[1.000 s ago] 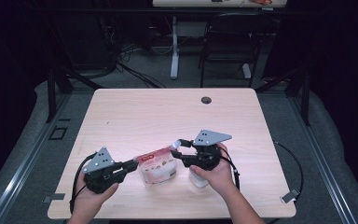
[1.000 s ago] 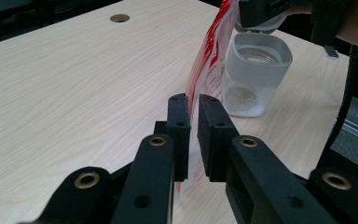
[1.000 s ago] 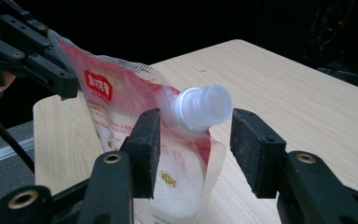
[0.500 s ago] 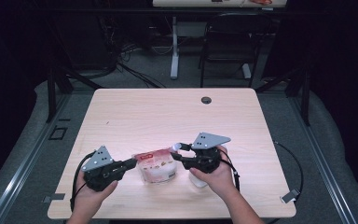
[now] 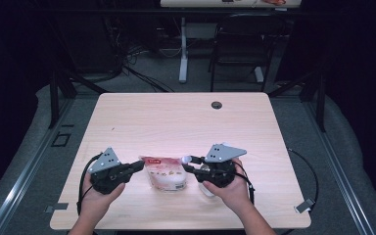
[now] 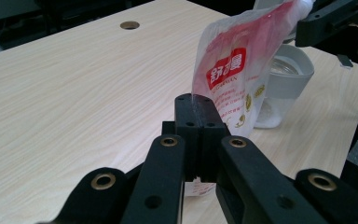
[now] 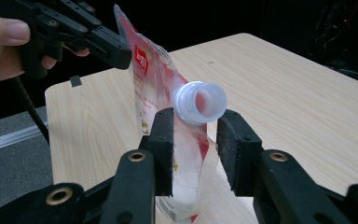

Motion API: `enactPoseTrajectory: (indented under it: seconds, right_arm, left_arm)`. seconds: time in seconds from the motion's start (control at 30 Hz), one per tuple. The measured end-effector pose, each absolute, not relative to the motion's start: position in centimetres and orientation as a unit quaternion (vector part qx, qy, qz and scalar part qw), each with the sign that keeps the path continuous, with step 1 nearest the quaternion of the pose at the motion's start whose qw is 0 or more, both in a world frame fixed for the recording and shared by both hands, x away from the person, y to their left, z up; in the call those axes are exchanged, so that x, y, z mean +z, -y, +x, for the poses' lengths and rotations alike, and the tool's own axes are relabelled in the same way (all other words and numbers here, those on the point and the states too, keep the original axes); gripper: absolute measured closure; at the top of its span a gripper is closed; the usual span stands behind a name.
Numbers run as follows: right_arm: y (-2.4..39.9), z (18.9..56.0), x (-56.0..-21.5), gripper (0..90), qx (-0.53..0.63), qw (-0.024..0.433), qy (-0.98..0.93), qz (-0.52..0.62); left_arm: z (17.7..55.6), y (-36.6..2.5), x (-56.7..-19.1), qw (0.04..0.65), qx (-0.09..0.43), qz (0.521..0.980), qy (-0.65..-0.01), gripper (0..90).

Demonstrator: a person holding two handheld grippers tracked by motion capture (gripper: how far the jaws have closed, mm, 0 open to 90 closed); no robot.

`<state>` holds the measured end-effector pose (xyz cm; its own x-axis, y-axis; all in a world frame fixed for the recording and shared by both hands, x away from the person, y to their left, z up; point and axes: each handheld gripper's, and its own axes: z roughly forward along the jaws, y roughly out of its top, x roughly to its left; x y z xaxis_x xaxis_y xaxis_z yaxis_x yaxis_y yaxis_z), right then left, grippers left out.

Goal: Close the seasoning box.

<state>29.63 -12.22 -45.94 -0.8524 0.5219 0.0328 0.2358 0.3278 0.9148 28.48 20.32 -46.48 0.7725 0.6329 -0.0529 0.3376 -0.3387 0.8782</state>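
Left gripper (image 5: 136, 168) level, clamped on pouch (image 5: 165, 172)

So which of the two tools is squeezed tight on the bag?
The left tool. Its jaws are pressed together on the pouch's edge. The right tool has just been closing, but gaps show beside the pouch's white spout.

The pouch (image 6: 242, 70) is showing a white body with red panels, white lettering and small yellow motifs. Its spout (image 7: 200, 101) is appearing white with a pinkish interior. The bench (image 5: 176, 122) is displaying a light wood grain. The fingers (image 7: 163, 140) are appearing black.
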Motion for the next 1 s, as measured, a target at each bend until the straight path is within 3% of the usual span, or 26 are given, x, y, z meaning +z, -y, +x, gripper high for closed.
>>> enactPoseTrajectory:
  seconds: [1.0]
  right_arm:
    - [12.7, 29.7, -43.8, 60.4, 0.519, 0.135, -0.814, 0.224]
  left_arm:
    - [28.5, -20.8, -46.8, 0.494, 0.15, 0.799, -0.309, 79.0]
